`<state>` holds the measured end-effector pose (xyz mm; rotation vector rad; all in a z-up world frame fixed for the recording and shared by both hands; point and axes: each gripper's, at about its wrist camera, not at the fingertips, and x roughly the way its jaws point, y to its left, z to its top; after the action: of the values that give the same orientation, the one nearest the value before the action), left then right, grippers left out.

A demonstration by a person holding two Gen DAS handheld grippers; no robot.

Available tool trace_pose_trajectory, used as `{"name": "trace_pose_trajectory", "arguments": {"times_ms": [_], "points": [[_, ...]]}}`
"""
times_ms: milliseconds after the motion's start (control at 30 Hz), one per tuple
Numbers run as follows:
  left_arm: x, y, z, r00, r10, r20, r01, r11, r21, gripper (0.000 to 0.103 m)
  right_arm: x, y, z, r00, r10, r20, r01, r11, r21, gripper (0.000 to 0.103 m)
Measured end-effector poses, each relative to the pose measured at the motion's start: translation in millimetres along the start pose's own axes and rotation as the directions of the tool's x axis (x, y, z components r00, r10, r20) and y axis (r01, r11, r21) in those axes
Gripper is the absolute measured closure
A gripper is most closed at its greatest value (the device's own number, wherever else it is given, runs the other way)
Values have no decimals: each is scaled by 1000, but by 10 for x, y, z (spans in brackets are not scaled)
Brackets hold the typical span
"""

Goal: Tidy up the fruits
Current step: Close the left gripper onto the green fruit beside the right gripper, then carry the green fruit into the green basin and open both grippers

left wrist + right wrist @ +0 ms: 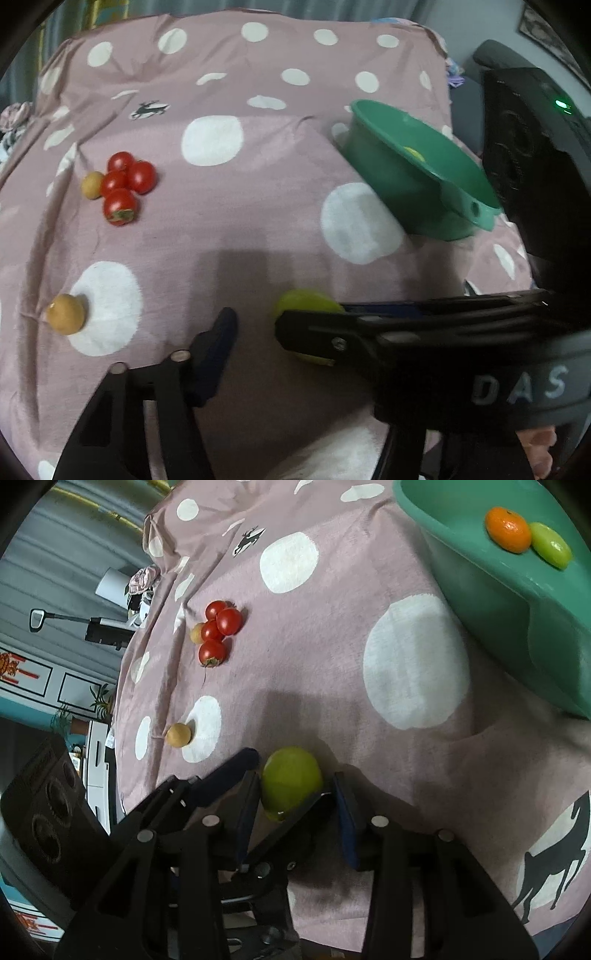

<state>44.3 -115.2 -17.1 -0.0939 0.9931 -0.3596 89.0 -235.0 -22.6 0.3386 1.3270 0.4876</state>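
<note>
Your right gripper [295, 790] brackets the green fruit [291, 777] on the polka-dot cloth [332, 635], jaws parted around it; whether the pads already touch is hard to tell. You're at the pick step: squeeze, lift, carry it to the green basin [480, 572] holding a mandarin [508, 529]. Your left gripper [255, 325] waits open and empty just beside it. Cherry tomatoes [125, 184] remain.

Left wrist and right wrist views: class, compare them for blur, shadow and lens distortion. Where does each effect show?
Left wrist view: the green fruit and the right gripper look motion-blurred; a soft shadow falls on the cloth; the frame edges curve and darken. Right wrist view: the green fruit is sharper, a shadow lies behind it, and the teal basin bulges near the corner.
</note>
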Motion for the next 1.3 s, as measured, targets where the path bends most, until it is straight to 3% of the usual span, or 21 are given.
{"name": "trace_pose_trajectory", "arguments": {"times_ms": [133, 233, 400, 600, 867, 1067, 1300], "points": [[12, 7, 5, 999, -50, -6, 50, 999, 5, 60, 0, 23, -3, 1000, -14, 11, 14, 1000, -14, 61], [13, 17, 9, 998, -66, -5, 66, 998, -10, 61, -16, 24, -4, 999, -26, 30, 26, 1000, -12, 62], [-70, -92, -16, 999, -30, 22, 29, 998, 47, 62, -65, 74, -26, 997, -47, 56, 49, 998, -40, 64], [-281, -160, 49, 994, -75, 75, 70, 995, 72, 63, -346, 121, -41, 993, -15, 121, 21, 998, -51, 66], [-466, -537, 217, 987, -44, 152, 17, 985, 169, 64, -771, 2, -38, 975, 42, 219, -32, 998, -52, 66], [-568, -866, 388, 978, -67, 197, 17, 969, 246, 64, -1170, -119, -98, 945, 57, 322, -45, 998, -45, 66], [-435, -1411, 660, 970, -130, 207, 54, 941, 334, 64, -1620, -638, -14, 900, 73, 429, -105, 993, 52, 66]]}}
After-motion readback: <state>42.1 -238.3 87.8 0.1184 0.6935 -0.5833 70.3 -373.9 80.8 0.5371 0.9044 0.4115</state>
